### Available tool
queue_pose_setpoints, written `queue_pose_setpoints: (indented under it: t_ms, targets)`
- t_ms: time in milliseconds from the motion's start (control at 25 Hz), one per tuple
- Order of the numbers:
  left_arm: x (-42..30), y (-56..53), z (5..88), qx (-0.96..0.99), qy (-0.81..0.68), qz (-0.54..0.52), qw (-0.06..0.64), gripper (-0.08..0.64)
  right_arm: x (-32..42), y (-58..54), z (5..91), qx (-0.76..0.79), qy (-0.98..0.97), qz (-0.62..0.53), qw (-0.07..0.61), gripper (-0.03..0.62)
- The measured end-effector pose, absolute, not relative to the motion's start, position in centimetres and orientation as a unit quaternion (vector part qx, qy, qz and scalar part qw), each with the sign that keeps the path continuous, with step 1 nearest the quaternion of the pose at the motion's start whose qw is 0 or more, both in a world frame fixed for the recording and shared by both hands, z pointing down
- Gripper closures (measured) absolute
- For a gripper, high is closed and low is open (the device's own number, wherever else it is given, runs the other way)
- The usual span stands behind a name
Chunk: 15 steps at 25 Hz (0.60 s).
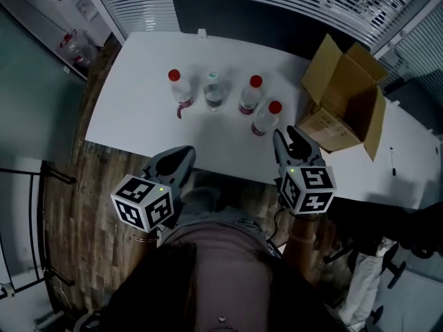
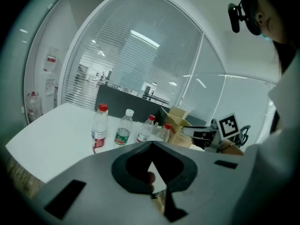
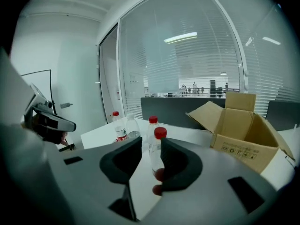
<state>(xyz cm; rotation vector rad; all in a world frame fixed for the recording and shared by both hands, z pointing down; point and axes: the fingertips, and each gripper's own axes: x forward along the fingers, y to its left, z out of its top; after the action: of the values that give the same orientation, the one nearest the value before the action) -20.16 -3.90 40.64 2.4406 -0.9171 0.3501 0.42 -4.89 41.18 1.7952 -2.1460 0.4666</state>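
Right gripper (image 1: 287,138), jaws apart, lined up on the nearest red-capped bottle (image 1: 266,119), which stands upright just ahead, near the table's (image 1: 138,95) front edge; left gripper (image 1: 181,159), jaws together and empty, hangs idle at that edge; open cardboard box (image 1: 346,95) at the right edge

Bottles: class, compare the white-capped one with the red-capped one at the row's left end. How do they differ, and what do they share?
Cap: the white-capped bottle has a white one, the left-end bottle a red one. Label: the white-capped bottle's is green, the left-end bottle's red and white. Place: the white-capped bottle stands second in the row, the left-end bottle outermost. Both are clear, upright on the table.
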Motion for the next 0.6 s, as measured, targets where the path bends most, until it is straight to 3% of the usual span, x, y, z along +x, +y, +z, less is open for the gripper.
queue_pose_setpoints:
  t_ms: [240,600]
  targets:
    - [-20.3,0.8,40.3,0.895,-0.349,0.120,0.252,0.554,0.1,-0.2,40.2,0.628,-0.751,0.152,0.139,0.529]
    - [-19.7,6.7,39.9,0.896,-0.352,0.119,0.242,0.554,-0.5,6.2,40.0,0.622,-0.757,0.145,0.140,0.566]
